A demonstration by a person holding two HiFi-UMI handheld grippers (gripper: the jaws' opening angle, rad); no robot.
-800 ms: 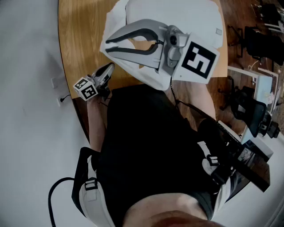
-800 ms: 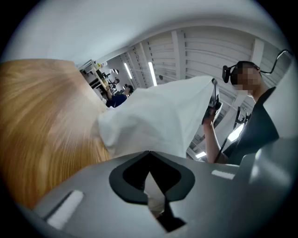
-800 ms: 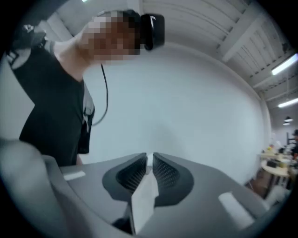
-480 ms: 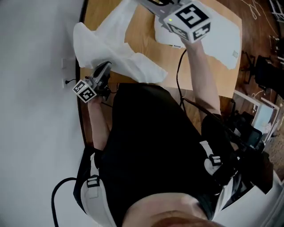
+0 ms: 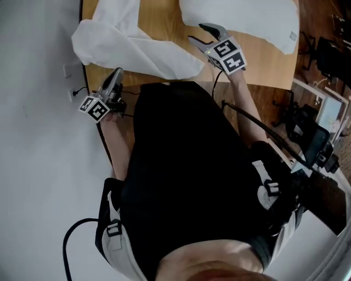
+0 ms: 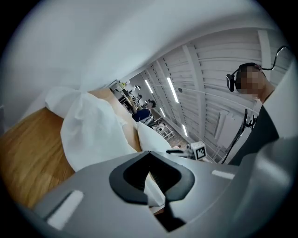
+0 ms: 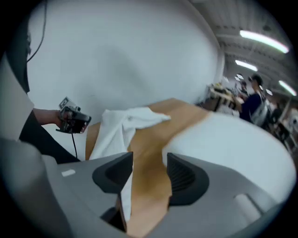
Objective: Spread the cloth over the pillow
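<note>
A white cloth (image 5: 131, 46) lies bunched on the left part of the wooden table (image 5: 164, 22). The white pillow (image 5: 247, 16) rests at the table's far right. My left gripper (image 5: 117, 74) sits at the cloth's near edge, shut, with a strip of cloth (image 6: 93, 135) caught between its tips (image 6: 150, 173). My right gripper (image 5: 200, 34) hovers over bare wood just in front of the pillow, open and holding nothing. Through its jaws (image 7: 149, 169) I see table, the cloth (image 7: 123, 123) on the left and the pillow (image 7: 233, 135) on the right.
A white wall with a socket (image 5: 70, 70) runs along the table's left side. Office chairs and a desk (image 5: 310, 131) stand right of the table. The person's black shirt (image 5: 181, 175) hides the table's near edge.
The right gripper has dropped from up close to the camera down to the table beside the pillow. The cloth has swung left and settled in a heap. The left gripper shifted slightly left.
</note>
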